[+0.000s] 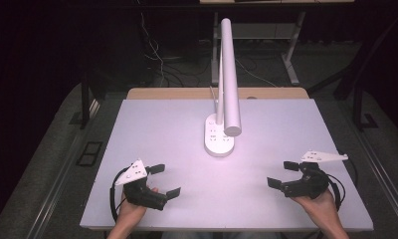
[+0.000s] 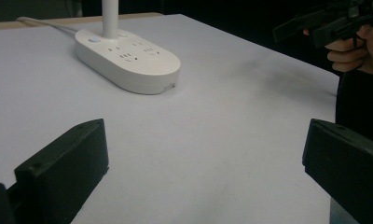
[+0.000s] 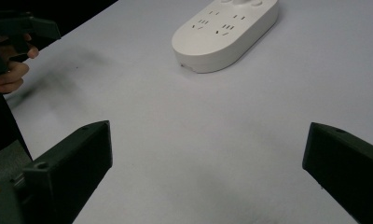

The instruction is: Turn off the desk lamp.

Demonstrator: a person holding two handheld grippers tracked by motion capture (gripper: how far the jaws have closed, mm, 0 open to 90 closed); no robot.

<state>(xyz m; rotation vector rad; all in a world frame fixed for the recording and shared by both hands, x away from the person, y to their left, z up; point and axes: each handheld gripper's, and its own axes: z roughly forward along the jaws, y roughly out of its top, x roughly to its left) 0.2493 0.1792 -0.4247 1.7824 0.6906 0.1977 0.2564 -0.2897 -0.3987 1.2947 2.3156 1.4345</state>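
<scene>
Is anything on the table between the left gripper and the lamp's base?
Nothing visible. Bare white table lies between the open left gripper and the lamp base, the one with sockets on top. The right gripper is off to the other side, also open.

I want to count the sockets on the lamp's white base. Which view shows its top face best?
The left gripper view: the base lies whole and close, its socket slots and a round button plain to see. The right gripper view cuts off its far end. In the high view it is small and the lamp head overhangs it.
</scene>
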